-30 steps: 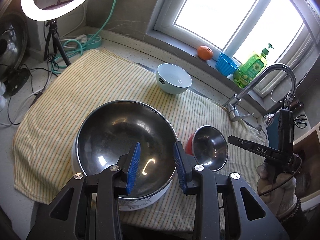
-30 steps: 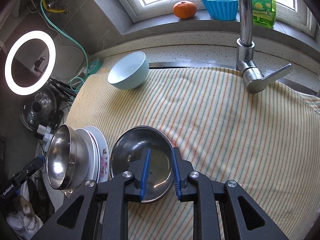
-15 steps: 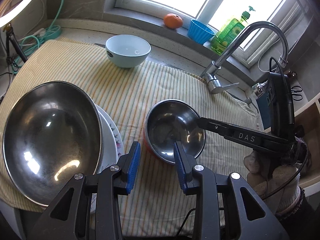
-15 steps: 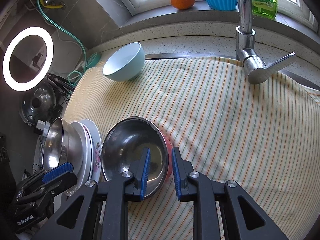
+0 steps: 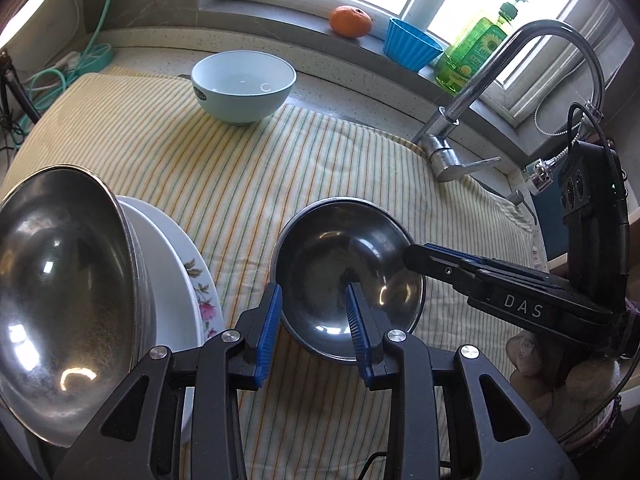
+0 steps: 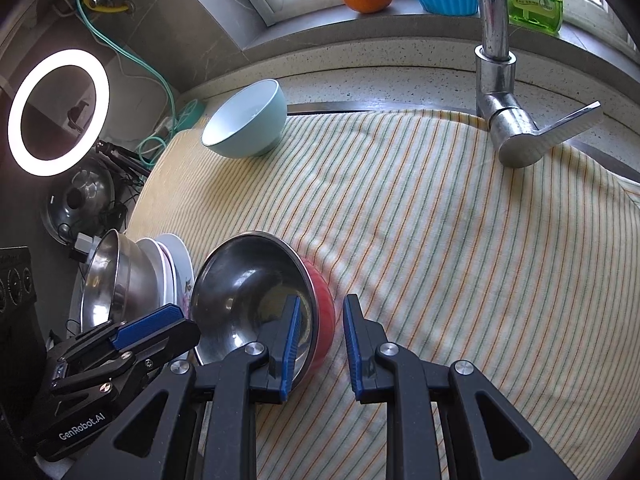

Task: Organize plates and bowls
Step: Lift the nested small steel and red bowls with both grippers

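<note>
**Operator:** Two grippers are in view. What is the jaw status?

**Technician:** The left gripper (image 5: 312,320) is released. Its jaws stand apart across the near rim of the small steel bowl (image 5: 340,264), one pad outside the wall and one inside, and neither presses on it. The right gripper (image 6: 320,328) is clenched on the opposite rim of the same bowl, with one pad inside and one against the red outer wall.

**Operator:** Where is the bowl?

**Technician:** It sits on the striped cloth (image 5: 240,168), near the front edge. Just beside it on the left is a stack of white plates (image 5: 172,264), the top one printed with flowers. A large steel bowl (image 5: 60,280) rests on that stack.

**Operator:** And further out?

**Technician:** A light blue bowl (image 5: 244,84) stands upright at the far edge of the cloth, well apart from the stack. The faucet (image 5: 444,156) rises at the far right. An orange (image 5: 350,21), a blue cup (image 5: 412,44) and a green soap bottle (image 5: 468,60) line the window sill. A gloved hand (image 5: 560,380) holds the right gripper.
</note>
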